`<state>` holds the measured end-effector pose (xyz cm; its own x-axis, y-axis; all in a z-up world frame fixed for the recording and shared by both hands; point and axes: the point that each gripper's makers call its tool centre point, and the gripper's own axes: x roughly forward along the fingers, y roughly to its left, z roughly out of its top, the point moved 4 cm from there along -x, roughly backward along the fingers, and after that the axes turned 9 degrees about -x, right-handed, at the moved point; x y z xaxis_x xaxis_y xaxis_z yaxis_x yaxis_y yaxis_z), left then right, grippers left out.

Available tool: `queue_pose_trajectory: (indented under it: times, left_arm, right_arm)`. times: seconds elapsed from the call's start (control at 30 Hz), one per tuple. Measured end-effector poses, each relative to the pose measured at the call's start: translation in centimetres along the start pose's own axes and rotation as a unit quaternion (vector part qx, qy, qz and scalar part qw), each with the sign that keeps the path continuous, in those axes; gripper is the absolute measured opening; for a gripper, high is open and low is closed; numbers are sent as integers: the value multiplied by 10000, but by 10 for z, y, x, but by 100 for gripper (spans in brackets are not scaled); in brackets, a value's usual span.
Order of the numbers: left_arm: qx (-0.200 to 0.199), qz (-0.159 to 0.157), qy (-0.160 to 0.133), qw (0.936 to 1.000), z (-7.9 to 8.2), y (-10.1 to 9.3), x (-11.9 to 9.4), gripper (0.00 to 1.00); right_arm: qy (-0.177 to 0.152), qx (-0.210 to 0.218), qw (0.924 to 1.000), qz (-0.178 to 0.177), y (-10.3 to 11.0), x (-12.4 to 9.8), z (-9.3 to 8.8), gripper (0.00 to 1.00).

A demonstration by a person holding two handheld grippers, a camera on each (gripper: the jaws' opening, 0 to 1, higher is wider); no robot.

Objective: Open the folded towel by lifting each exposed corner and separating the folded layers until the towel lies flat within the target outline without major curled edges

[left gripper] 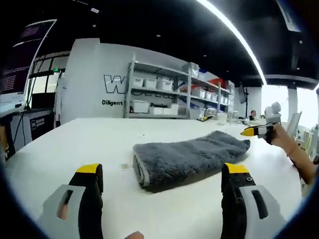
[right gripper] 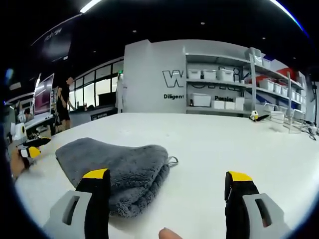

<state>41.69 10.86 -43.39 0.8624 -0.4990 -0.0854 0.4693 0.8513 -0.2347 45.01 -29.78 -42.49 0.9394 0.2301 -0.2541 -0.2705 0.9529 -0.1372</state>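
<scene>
Left gripper view: my left gripper point(left gripper: 163, 177) and right gripper point(right gripper: 167, 181) are hovering, fingers apart, before the folded grey plush towel point(left gripper: 192, 154) lying on the white table point(left gripper: 99, 144).

Bare white table point(left gripper: 75, 144) is seen on all sides of the folded grey towel point(left gripper: 192, 154), the sole obstacle on its surface. Shelving point(left gripper: 174, 92) with bins stands well beyond the far edge. Both grippers' jaws are spread wide, nothing between them.

The towel point(left gripper: 192, 157) is thick grey cloth with a plush, fuzzy pile and a stitched hem; the table point(left gripper: 89, 144) beneath is smooth, matt white. The left gripper point(left gripper: 162, 181) and right gripper point(right gripper: 167, 191) look like matt grey-black plastic, yellow-tipped
</scene>
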Motion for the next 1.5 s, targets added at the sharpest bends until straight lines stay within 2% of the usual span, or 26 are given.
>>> queue_pose_trajectory:
  times: [0.2,0.37,0.57,0.63,0.7,0.77,0.83,1.0,1.07,1.2,1.3,1.47,1.5]
  left_arm:
    - [494,2,-10,9988,3,-11,-2,99]
    - [434,-89,-46,9990,4,-14,0,99]
    - [568,-109,-51,9983,5,-18,-1,99]
    - [558,-139,-50,9983,7,-18,0,99]
    - [555,-188,-94,9982,9,-20,-1,99]
    - [597,-156,-108,9980,9,-19,-1,99]
    - [693,-45,-103,9975,10,-17,-1,99]
    - [904,23,-73,9959,11,-18,0,99]
    - [931,4,-70,9956,11,-19,1,99]
    - [1063,-74,-70,9943,10,-24,3,99]
    - [1077,-62,-56,9942,10,-24,2,99]
    - [1060,-27,-6,9944,8,-22,3,99]
    - [1068,-22,-7,9943,8,-22,2,99]
  right_arm:
    - [25,-152,9999,-12,1,5,5,97]
    - [-26,-261,9994,218,11,7,14,99]
    - [-52,-313,9982,507,24,16,25,99]
    - [-147,-185,9984,519,28,16,28,98]
    - [-79,-121,9981,595,31,20,25,95]
    - [138,-186,9974,682,28,30,21,90]
    - [128,-235,9969,738,23,36,23,90]
    - [-61,-128,9966,808,10,37,35,76]
    - [-68,-131,9951,975,6,44,43,70]
    - [110,-47,9931,1169,5,54,45,61]
    - [231,-5,9925,1202,-1,74,52,53]
    - [647,-123,9901,1240,5,86,44,36]
    - [691,-85,9901,1223,4,94,46,33]
